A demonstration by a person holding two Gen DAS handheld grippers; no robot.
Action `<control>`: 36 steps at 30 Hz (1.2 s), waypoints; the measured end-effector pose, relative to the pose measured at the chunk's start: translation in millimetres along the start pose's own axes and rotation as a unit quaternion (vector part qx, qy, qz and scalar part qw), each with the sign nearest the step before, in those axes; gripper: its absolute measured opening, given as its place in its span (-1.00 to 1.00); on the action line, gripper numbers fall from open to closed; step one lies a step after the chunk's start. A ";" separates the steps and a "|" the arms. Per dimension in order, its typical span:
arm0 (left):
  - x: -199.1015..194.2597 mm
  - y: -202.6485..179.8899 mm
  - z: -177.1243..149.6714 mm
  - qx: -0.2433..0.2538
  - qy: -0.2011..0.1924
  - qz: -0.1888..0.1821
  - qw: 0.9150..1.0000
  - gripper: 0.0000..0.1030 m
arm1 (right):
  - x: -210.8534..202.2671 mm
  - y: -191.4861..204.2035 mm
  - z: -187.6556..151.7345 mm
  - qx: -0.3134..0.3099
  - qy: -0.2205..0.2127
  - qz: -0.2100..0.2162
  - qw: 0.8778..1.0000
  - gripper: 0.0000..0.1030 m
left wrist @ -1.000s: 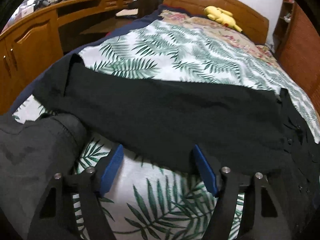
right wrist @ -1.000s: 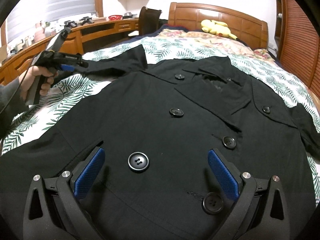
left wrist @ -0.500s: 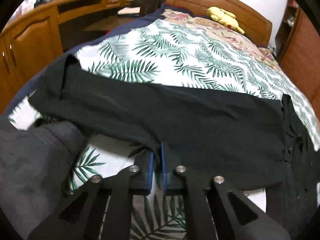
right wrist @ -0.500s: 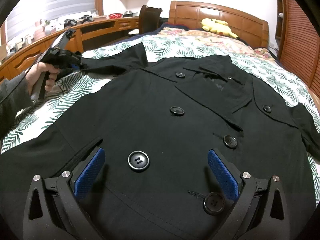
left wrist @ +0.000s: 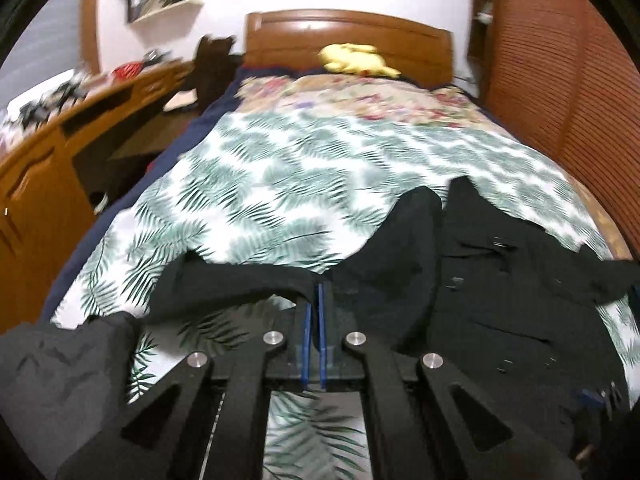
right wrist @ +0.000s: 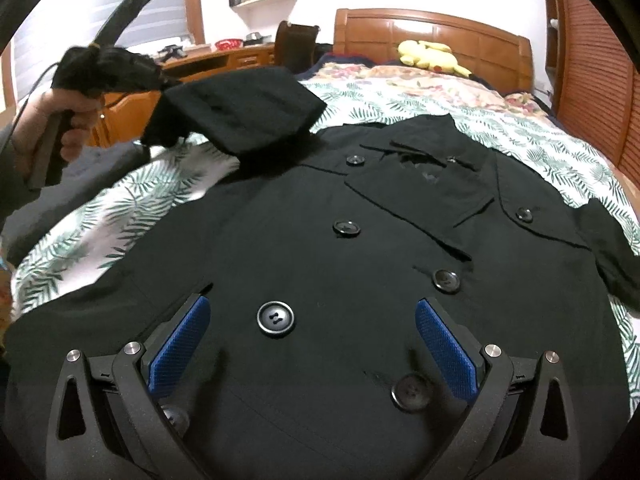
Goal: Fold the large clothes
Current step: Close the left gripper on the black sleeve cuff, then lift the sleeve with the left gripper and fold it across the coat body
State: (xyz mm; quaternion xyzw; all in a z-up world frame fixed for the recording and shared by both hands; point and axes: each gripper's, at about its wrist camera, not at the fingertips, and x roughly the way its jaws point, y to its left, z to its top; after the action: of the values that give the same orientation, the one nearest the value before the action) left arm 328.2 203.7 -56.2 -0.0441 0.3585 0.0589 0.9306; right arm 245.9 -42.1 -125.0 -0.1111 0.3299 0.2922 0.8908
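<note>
A black double-breasted coat point(right wrist: 360, 264) lies face up on the bed, buttons showing. My left gripper point(left wrist: 314, 296) is shut on the coat's left sleeve point(left wrist: 248, 284) and holds it lifted off the bedspread. In the right wrist view that gripper point(right wrist: 160, 80) holds the sleeve point(right wrist: 240, 112) in the air at the left, above the coat's shoulder. My right gripper point(right wrist: 312, 328) is open and empty, low over the coat's front near a large button point(right wrist: 275, 319). The coat body also shows in the left wrist view point(left wrist: 520, 280) at the right.
The bed has a palm-leaf bedspread point(left wrist: 300, 168), a wooden headboard point(left wrist: 348, 36) and a yellow plush toy point(left wrist: 356, 60). A wooden desk point(left wrist: 48, 152) runs along the left side. Slatted wooden doors point(left wrist: 560, 80) stand at the right.
My left gripper shut on the sleeve's edge, then lifted it and carried it right toward the coat body. My right gripper stayed open in place.
</note>
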 end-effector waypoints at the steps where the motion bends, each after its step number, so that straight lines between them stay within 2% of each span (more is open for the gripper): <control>1: -5.1 -9.6 1.5 0.009 -0.002 -0.003 1.000 -1.00 | -5.0 -0.7 0.1 -0.002 -0.003 -0.001 1.000 1.00; 7: -30.6 -68.6 -0.8 0.059 -0.013 -0.018 0.998 -1.00 | -27.3 -10.7 -3.2 -0.004 -0.006 -0.005 1.000 1.00; 20: -30.9 -150.0 -11.7 0.118 -0.003 -0.032 0.993 -1.00 | -69.8 -67.7 -12.4 0.045 -0.015 -0.036 0.998 1.00; 29: -45.8 -163.4 -39.3 0.117 0.016 -0.056 0.991 -0.98 | -75.9 -74.3 -11.2 0.050 -0.019 -0.040 0.998 1.00; 36: -70.2 -158.1 -59.8 0.112 0.017 -0.079 0.990 -0.77 | -74.7 -70.4 -8.5 0.047 -0.024 -0.035 0.998 1.00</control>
State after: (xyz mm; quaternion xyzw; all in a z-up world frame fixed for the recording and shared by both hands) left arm 259.2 34.4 -46.8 0.0309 0.3739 -0.0563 0.9252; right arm 237.6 -135.5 -82.4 -0.0734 0.3174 0.2473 0.9125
